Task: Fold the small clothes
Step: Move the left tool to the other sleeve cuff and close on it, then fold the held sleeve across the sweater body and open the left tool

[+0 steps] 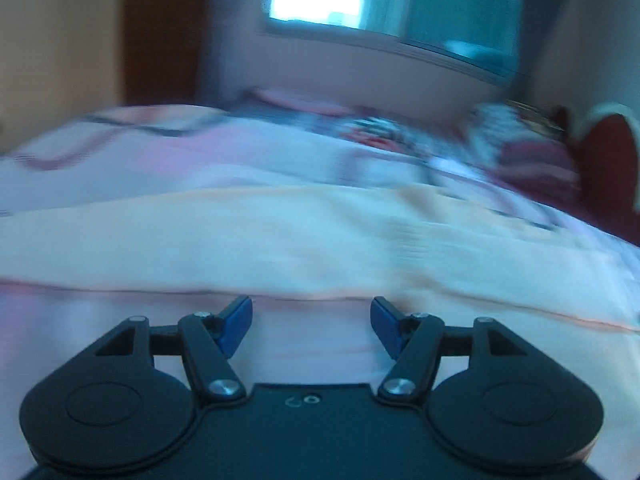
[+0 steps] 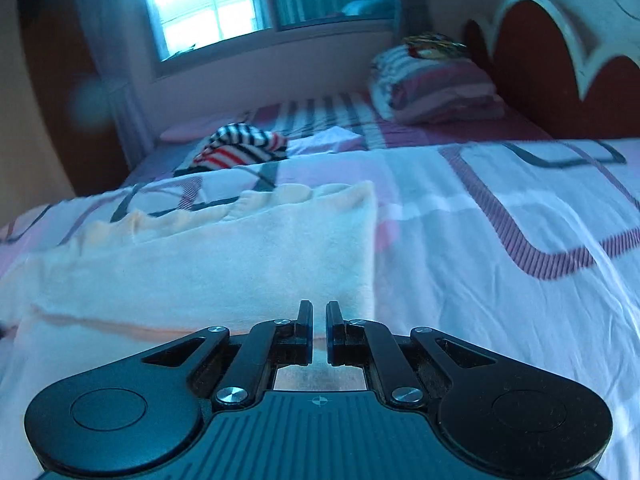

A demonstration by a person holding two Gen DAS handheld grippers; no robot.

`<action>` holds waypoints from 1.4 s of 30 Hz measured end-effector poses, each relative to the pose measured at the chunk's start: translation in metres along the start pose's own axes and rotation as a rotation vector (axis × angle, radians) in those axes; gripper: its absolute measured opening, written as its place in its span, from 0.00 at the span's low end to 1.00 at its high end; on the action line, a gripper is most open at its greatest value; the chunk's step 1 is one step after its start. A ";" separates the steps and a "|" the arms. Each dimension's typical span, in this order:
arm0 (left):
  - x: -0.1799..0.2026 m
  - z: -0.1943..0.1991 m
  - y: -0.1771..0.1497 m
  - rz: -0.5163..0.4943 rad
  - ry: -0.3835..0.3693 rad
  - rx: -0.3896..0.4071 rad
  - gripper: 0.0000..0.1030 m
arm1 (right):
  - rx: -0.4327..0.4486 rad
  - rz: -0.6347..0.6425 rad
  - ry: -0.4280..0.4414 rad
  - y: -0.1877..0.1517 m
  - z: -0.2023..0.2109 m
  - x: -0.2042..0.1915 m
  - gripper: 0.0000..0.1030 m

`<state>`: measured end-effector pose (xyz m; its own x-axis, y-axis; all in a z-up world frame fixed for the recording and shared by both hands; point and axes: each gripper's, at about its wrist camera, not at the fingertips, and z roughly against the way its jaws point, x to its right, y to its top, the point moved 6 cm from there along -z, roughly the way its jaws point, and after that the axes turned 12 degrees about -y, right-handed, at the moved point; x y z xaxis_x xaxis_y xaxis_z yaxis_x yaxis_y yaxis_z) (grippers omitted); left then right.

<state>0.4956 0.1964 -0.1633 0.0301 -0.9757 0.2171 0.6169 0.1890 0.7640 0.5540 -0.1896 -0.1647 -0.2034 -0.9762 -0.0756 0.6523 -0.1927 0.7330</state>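
A pale cream garment (image 1: 280,240) lies flat on the patterned bedspread (image 1: 160,152), stretching across the blurred left wrist view. My left gripper (image 1: 312,320) hovers at its near hem, blue pads wide apart, open, with nothing between them. In the right wrist view the same cream garment (image 2: 200,264) shows a straight right edge and a wavy far edge. My right gripper (image 2: 319,320) sits over its near hem close to the right corner, jaws shut. I see no cloth pinched between them. A black, white and red striped garment (image 2: 240,146) lies crumpled farther back on the bed.
A folded pile of striped bedding (image 2: 436,88) rests by the red headboard (image 2: 540,60) at the back right. A window (image 2: 208,4) is in the far wall. The bedspread (image 2: 500,240) extends to the right of the cream garment.
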 end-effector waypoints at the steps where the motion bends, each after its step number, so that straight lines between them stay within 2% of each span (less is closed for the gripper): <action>1: -0.019 0.007 0.000 0.029 0.033 0.002 0.61 | -0.002 -0.010 0.004 0.000 0.003 0.001 0.04; 3: -0.060 0.017 0.001 0.139 0.067 0.004 0.57 | -0.010 -0.022 0.018 0.000 0.006 -0.003 0.04; 5: -0.103 0.026 0.002 0.294 0.078 0.025 0.53 | -0.013 -0.019 0.032 0.001 0.010 -0.010 0.04; 8: -0.150 0.037 0.001 0.493 0.049 0.108 0.53 | -0.015 0.005 0.049 -0.003 0.015 -0.029 0.04; 13: -0.193 0.042 0.002 0.659 -0.018 0.208 0.50 | -0.010 0.000 0.056 0.000 0.013 -0.046 0.04; 15: -0.206 0.040 0.003 0.701 -0.018 0.232 0.42 | -0.014 -0.028 0.033 0.003 0.010 -0.043 0.04; 17: -0.218 0.035 0.005 0.745 -0.011 0.245 0.23 | -0.019 -0.052 0.008 0.005 0.008 -0.039 0.04; 18: -0.224 0.034 0.005 0.767 -0.012 0.251 0.19 | -0.022 -0.062 0.000 0.005 0.008 -0.037 0.04; 19: -0.230 0.032 0.006 0.787 -0.016 0.258 0.07 | -0.024 -0.068 -0.006 0.006 0.008 -0.036 0.04; 20: -0.235 0.030 0.008 0.791 -0.026 0.258 0.02 | -0.025 -0.068 -0.012 0.006 0.008 -0.035 0.04; 22: -0.236 0.031 0.017 0.733 -0.031 0.259 0.02 | -0.024 -0.060 -0.024 0.005 0.010 -0.035 0.04; 24: -0.238 0.042 0.032 0.687 -0.061 0.322 0.02 | -0.022 -0.062 -0.029 0.004 0.012 -0.035 0.04; 27: -0.241 0.050 0.046 0.645 -0.040 0.368 0.02 | -0.020 -0.067 -0.039 0.004 0.014 -0.035 0.04; 31: -0.242 0.016 0.040 0.587 0.053 0.179 0.03 | -0.030 -0.065 -0.054 0.002 0.015 -0.033 0.04; 37: -0.237 0.031 0.033 0.587 0.057 0.221 0.02 | -0.013 -0.083 -0.060 0.009 0.023 -0.020 0.04; 40: -0.220 0.026 0.048 0.511 0.068 0.251 0.02 | -0.004 -0.089 -0.062 0.011 0.024 -0.010 0.04; 42: -0.200 0.022 0.062 0.455 0.042 0.270 0.02 | -0.002 -0.100 -0.060 0.009 0.025 -0.003 0.04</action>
<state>0.5104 0.4061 -0.1459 0.2825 -0.7906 0.5433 0.3093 0.6111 0.7286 0.5426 -0.1862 -0.1409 -0.3107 -0.9443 -0.1081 0.6281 -0.2893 0.7223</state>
